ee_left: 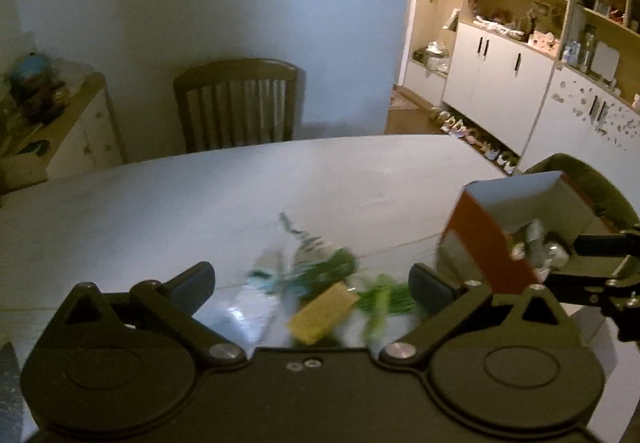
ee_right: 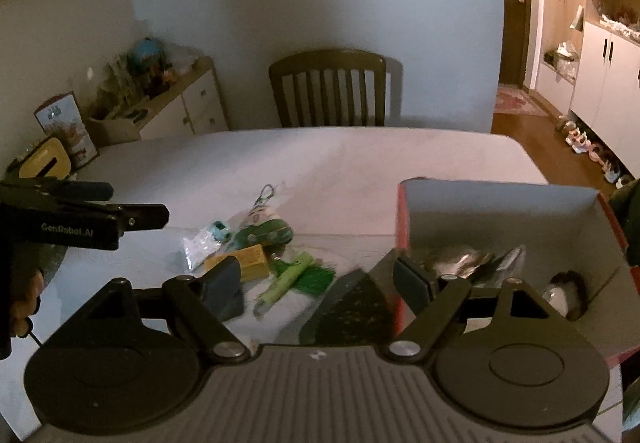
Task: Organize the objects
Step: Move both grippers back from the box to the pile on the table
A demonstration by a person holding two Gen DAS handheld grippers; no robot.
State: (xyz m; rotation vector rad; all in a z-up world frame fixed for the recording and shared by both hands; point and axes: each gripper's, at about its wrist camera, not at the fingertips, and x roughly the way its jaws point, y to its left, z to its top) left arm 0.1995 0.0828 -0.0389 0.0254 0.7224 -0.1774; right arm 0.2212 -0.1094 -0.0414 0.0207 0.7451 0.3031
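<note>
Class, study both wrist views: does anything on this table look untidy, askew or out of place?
Yes. Small items lie jumbled on the table beside the red box rather than in it: a yellow block, a green brush and clear packets, overlapping at odd angles.

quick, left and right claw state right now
Left claw: open, holding nothing, above the yellow block.
Right claw: open, holding nothing, beside the red box.
</note>
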